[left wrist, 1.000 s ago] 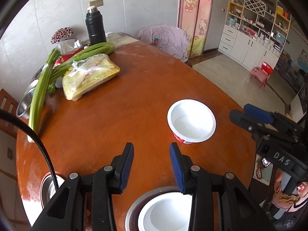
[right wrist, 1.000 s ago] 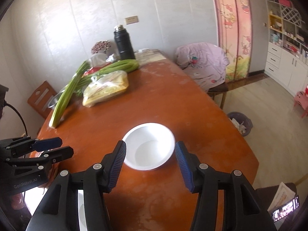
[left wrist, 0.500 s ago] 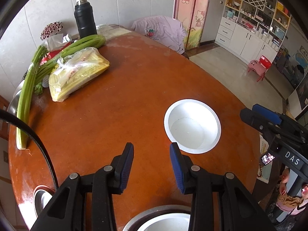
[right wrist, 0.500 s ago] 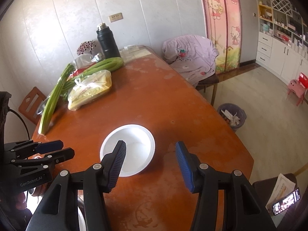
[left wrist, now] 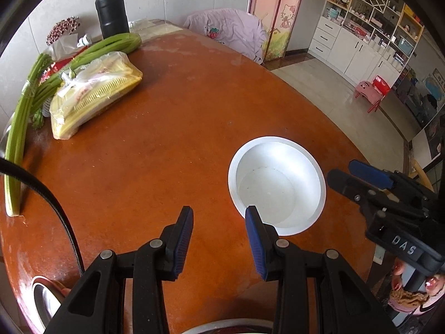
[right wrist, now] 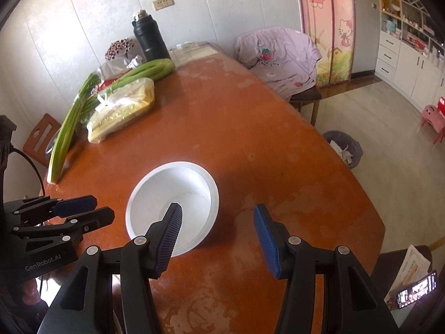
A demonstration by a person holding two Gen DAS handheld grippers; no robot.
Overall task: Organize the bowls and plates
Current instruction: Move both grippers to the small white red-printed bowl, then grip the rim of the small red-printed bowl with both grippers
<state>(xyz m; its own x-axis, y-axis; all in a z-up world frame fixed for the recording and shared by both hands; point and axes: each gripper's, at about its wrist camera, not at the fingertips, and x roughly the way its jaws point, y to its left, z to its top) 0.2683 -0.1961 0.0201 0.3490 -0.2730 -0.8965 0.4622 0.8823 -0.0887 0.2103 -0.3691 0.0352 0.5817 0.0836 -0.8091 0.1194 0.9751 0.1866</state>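
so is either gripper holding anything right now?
Nothing held. Left gripper and right gripper are both open by the white bowl, not clamping its rim.

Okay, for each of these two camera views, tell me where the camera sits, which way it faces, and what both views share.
Left wrist view: sits on the left tongs, facing down at the table; own fingers low, right tongs at right.
Right wrist view: sits on the right tongs, facing down and across; own fingers straddle the bowl's near rim, left tongs at left.
Shared: white bowl, black flask, greens, yellow bag.
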